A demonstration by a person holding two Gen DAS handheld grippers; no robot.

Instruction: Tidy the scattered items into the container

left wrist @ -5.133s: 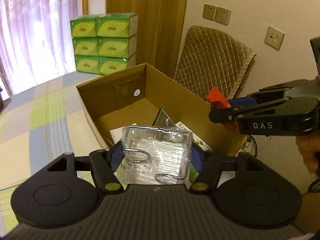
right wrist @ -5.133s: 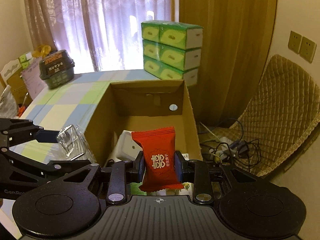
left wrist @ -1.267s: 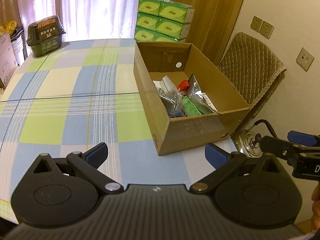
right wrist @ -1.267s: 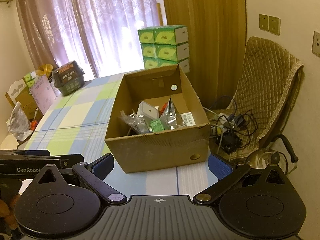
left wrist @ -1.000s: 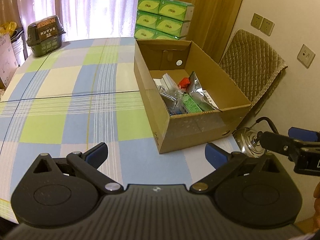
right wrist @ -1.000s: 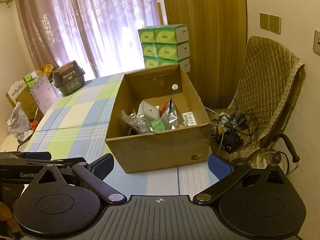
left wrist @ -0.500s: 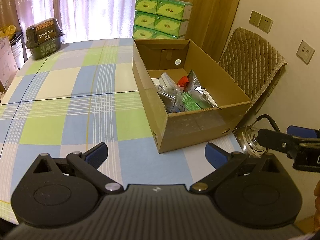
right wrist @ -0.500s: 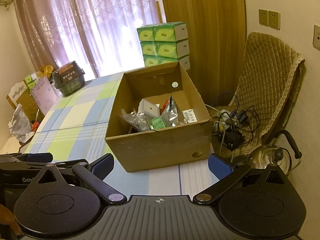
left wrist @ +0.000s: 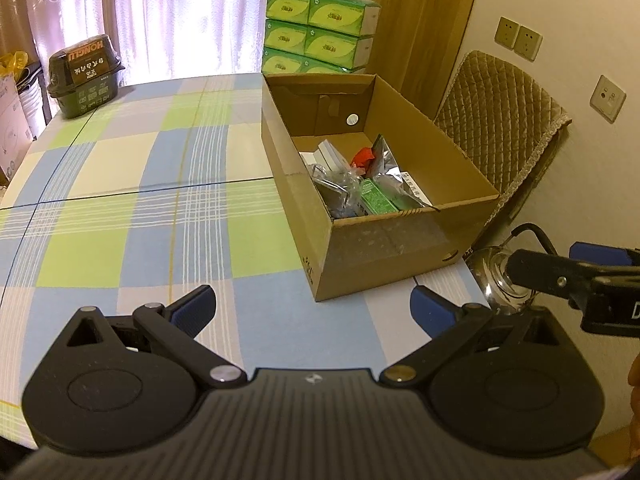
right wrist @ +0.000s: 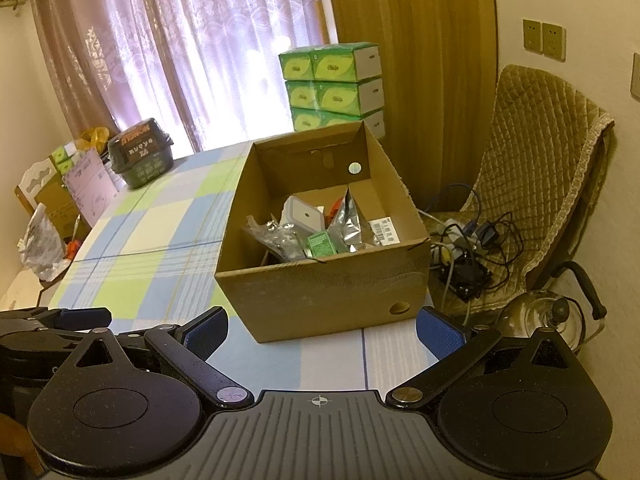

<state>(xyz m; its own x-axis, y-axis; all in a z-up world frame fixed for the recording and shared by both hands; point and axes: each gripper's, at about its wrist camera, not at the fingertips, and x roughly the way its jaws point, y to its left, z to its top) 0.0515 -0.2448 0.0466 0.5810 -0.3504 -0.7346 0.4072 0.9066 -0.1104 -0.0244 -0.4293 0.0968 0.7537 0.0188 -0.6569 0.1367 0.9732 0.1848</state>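
An open cardboard box [left wrist: 400, 248] [right wrist: 320, 292] stands at the right end of the checked table. Inside it lie a red candy packet [left wrist: 363, 157], a clear plastic piece [left wrist: 334, 178] [right wrist: 276, 236], a silver foil pouch [left wrist: 386, 164] [right wrist: 348, 220], a green carton [left wrist: 376, 200] [right wrist: 320, 245] and a white-grey case [right wrist: 302, 216]. My left gripper [left wrist: 312, 308] hangs open and empty over the table, short of the box's near wall. My right gripper [right wrist: 322, 330] is open and empty too, just before the same wall. The right gripper's arm [left wrist: 568, 276] shows at the right edge of the left wrist view.
A dark lidded tub [left wrist: 84, 76] [right wrist: 140, 156] sits at the table's far left corner. Green tissue boxes [left wrist: 320, 36] [right wrist: 334, 84] are stacked behind the box. A padded chair [right wrist: 540, 184], tangled cables [right wrist: 468, 248] and a metal kettle [right wrist: 540, 320] are off the table's right edge.
Since five seconds ago both grippers let go of the clear piece and the red packet, which now lie in the box, and drew back. In the last second the views barely shift.
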